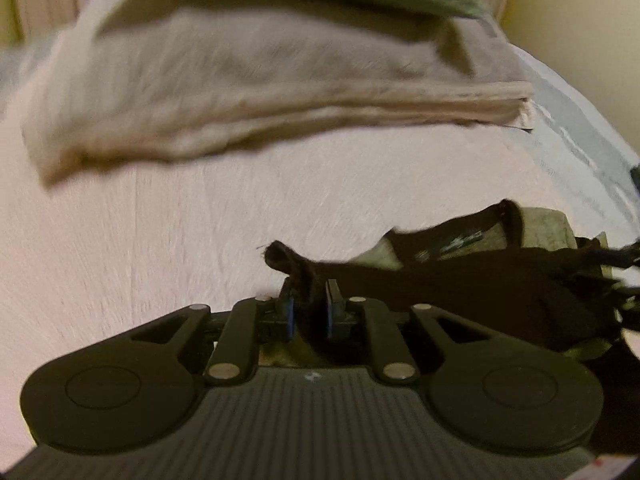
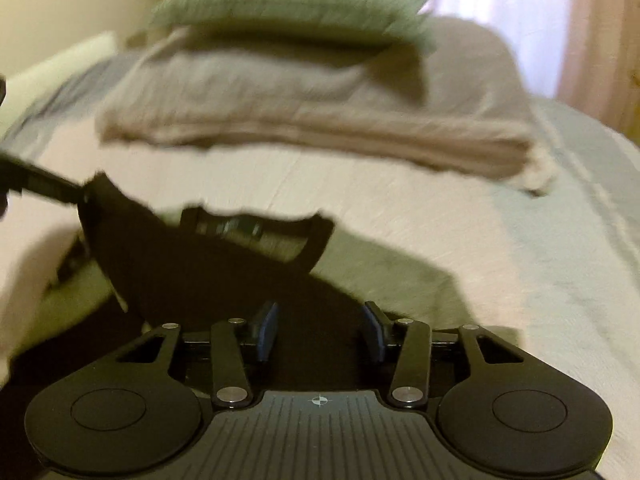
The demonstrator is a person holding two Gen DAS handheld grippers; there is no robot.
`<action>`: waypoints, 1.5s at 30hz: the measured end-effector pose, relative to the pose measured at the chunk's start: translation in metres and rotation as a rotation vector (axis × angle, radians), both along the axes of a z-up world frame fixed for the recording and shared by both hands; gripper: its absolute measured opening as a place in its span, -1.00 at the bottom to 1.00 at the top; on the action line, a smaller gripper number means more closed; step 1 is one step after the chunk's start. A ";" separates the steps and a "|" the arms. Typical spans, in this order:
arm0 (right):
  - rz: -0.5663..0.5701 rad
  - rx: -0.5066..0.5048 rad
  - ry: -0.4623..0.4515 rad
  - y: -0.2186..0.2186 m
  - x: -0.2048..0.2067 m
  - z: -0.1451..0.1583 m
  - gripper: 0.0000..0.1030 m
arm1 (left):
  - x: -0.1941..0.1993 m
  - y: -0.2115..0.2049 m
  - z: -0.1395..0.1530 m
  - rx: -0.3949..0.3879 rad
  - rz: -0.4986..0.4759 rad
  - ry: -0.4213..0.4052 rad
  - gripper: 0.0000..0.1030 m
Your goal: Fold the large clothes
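Two wrist views look across a bed [image 1: 160, 220] covered in a pale pink sheet, where a black garment [image 1: 480, 288] is lifted just above the sheet and stretched between the two grippers. The left gripper [image 1: 310, 300] has its blue pads nearly together, pinching a bunched corner of the garment, while the right gripper [image 2: 322, 326] has its pads set wide apart with black cloth lying between them, and I cannot tell whether it grips it. Farther back on the bed a folded beige blanket [image 2: 320, 120] lies with a green pillow [image 2: 288, 4] resting on top.
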State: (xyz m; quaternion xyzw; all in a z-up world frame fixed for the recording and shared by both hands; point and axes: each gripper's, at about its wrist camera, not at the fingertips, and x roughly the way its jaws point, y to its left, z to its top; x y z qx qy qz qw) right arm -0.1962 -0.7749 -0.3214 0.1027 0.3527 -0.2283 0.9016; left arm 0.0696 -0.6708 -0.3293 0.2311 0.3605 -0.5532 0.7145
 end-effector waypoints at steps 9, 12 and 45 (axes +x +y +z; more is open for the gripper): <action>-0.104 0.063 0.010 0.020 -0.059 0.009 -0.14 | -0.089 -0.029 -0.026 0.079 -0.176 -0.032 -0.56; -0.133 0.072 0.015 0.023 -0.075 0.008 -0.14 | -0.082 -0.017 -0.016 0.048 -0.161 0.043 -0.36; -0.111 0.130 -0.026 0.046 -0.039 0.007 -0.13 | -0.056 0.015 -0.045 0.031 -0.135 0.137 -0.24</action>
